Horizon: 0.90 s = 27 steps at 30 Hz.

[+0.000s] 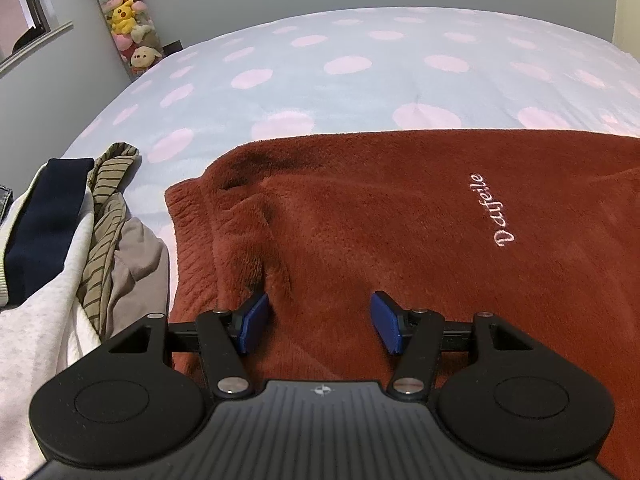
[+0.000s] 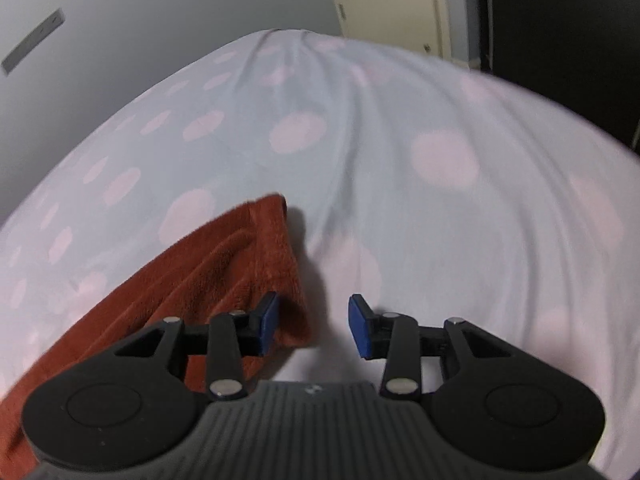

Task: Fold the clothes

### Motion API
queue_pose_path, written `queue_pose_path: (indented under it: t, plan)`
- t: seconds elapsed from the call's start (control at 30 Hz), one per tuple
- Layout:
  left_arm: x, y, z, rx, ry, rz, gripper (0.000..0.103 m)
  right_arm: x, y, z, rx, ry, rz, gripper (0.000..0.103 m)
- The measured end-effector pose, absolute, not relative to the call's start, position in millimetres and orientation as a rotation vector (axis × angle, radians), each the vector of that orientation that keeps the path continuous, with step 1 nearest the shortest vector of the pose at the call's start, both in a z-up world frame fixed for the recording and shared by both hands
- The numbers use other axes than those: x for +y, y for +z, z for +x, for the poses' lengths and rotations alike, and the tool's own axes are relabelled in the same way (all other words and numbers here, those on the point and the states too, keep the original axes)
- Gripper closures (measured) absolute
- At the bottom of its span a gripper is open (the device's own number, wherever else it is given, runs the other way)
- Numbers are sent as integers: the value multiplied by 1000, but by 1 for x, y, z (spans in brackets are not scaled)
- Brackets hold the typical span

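A rust-red fleece garment (image 1: 380,220) with pale embroidered lettering (image 1: 494,212) lies spread on the bed. My left gripper (image 1: 320,322) is open just above its near left part, holding nothing. In the right wrist view the garment's right end (image 2: 240,272) lies folded in layers on the bedspread. My right gripper (image 2: 314,322) is open at that end's corner, its left finger (image 2: 268,322) over the fleece and its right finger (image 2: 360,326) over the bedspread.
The bed is covered by a light-blue spread with pink dots (image 1: 360,80). A pile of other clothes (image 1: 72,248), white, navy, striped and grey, lies at the left. A plush-toy column (image 1: 124,12) stands by the wall. A door and dark opening (image 2: 520,12) are beyond the bed.
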<state>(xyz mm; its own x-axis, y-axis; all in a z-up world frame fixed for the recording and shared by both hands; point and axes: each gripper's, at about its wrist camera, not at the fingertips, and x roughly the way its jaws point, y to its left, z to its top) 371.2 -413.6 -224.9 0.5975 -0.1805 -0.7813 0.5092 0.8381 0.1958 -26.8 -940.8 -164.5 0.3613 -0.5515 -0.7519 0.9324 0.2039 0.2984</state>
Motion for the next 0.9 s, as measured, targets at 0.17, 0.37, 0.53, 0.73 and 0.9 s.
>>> queue_pose_path:
  t: [0.17, 0.37, 0.53, 0.73, 0.9]
  plan:
    - [-414, -224, 371, 846, -409, 430, 48, -944, -185, -21, 480, -1040, 993, 61]
    - [-414, -226, 372, 844, -416, 426, 48, -936, -169, -3, 599, -1119, 805, 78]
    - [-413, -227, 374, 848, -423, 418, 48, -932, -163, -2, 679, -1174, 728, 75]
    - [-409, -220, 376, 860, -427, 385, 48, -927, -155, -2, 775, -1237, 632, 52]
    - [-410, -205, 369, 828, -447, 359, 48, -896, -134, 9, 783, -1178, 516, 54]
